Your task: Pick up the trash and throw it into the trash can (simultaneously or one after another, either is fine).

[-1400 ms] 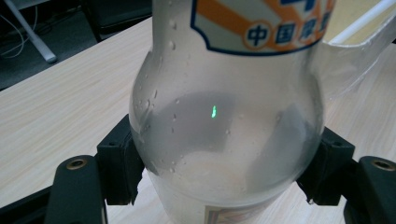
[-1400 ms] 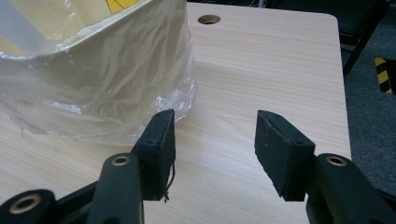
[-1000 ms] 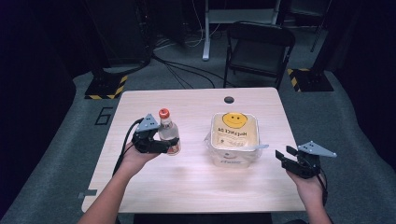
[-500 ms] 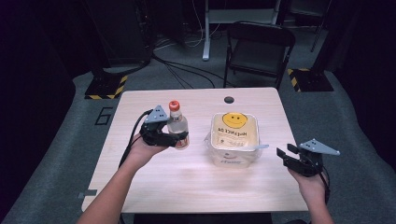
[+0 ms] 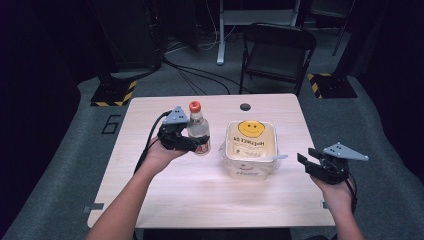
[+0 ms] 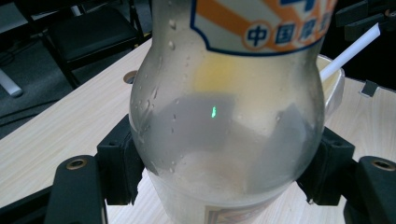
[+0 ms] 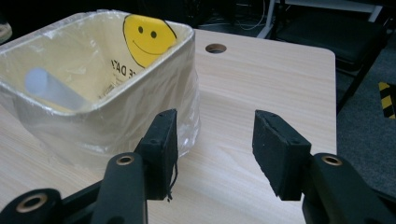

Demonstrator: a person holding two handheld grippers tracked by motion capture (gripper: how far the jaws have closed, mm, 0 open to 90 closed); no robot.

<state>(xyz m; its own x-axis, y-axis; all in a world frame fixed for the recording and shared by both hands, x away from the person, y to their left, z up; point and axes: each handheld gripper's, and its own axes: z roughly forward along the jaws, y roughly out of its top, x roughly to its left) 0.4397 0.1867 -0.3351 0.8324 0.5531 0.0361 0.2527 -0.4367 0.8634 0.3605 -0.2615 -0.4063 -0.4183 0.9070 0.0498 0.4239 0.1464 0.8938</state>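
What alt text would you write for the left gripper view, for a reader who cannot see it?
The left gripper clamps a clear bottle with an orange and blue label, just above a light wooden table. Behind it stand a lined bin with a white straw.

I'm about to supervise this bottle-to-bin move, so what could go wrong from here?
The left tongs clamp the bottle low on its rounded, droplet-covered body, so it may slip or tip top-heavy. The bin carries a loose plastic liner and a white straw; the bottle could snag either going in. The right tongs stand open beside the bin without holding it, so a bump might shove it.
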